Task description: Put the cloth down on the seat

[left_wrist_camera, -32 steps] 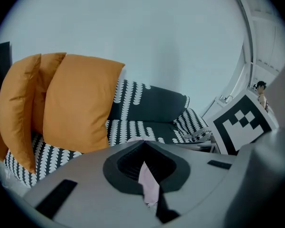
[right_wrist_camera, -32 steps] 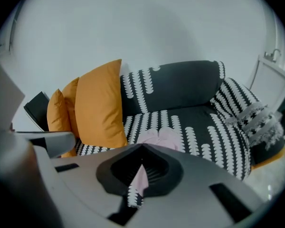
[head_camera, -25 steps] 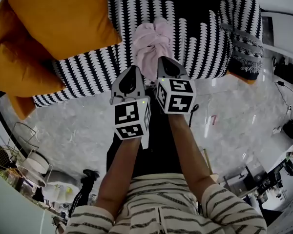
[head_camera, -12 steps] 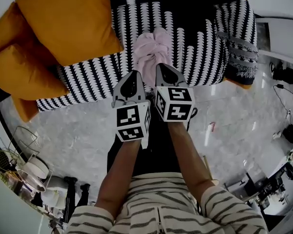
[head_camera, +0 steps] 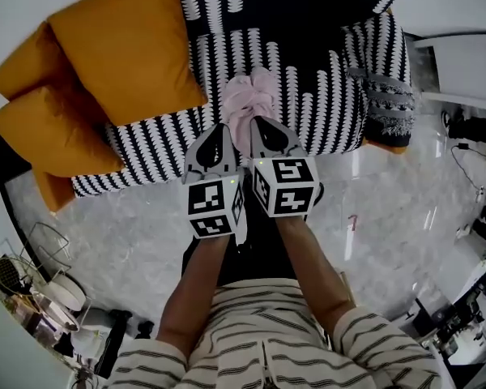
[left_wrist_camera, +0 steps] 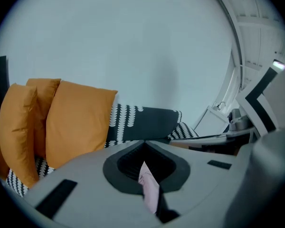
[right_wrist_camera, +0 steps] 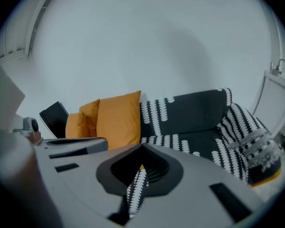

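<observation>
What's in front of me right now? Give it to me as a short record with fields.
cloth: pink, bunched, over the seat's front part
seat: black-and-white patterned sofa
cushions: orange, at the seat's left end
left gripper: fingers shut on the cloth
right gripper: fingers shut, tip at the cloth, grip unclear
task: cloth not yet released

The near end of the pink cloth [head_camera: 252,97] is hidden under the fingers of both grippers; only its bunched part shows beyond their tips. Between the left gripper [left_wrist_camera: 145,152] fingers just a thin pink sliver appears. Between the right gripper [right_wrist_camera: 141,152] fingers lies a black-and-white strip. Whether it is pinched fabric or the striped sofa [head_camera: 324,96] seen through the slit cannot be told.
</observation>
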`<state>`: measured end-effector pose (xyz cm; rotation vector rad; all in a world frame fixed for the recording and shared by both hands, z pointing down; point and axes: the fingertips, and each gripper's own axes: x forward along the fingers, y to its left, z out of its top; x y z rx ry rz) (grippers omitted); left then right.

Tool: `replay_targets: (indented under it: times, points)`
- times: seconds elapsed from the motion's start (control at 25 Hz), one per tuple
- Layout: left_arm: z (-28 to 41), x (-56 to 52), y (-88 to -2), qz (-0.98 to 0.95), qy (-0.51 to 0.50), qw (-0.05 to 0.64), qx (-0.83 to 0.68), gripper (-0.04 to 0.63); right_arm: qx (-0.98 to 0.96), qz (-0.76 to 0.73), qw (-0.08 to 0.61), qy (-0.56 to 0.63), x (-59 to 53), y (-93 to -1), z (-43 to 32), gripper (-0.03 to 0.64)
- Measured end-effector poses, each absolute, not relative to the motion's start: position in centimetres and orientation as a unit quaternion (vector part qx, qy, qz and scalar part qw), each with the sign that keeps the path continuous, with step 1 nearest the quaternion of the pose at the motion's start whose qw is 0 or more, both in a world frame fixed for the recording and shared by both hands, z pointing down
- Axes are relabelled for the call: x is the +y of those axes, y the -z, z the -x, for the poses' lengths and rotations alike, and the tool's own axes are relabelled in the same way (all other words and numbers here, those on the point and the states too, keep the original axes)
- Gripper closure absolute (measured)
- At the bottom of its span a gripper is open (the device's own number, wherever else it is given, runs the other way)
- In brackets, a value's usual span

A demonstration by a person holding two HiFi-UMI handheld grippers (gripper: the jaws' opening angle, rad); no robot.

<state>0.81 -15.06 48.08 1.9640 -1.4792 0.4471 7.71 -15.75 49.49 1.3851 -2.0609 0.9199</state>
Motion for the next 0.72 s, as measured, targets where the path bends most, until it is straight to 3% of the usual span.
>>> replay_targets:
  times: [0.72]
  points:
    - [0.2,-16.7,-30.3,-0.801,-0.092,0.229,-0.546,0.592,-0.804,-0.517,0.164,-0.243,-17.2,-30.8,-6.5,0.603]
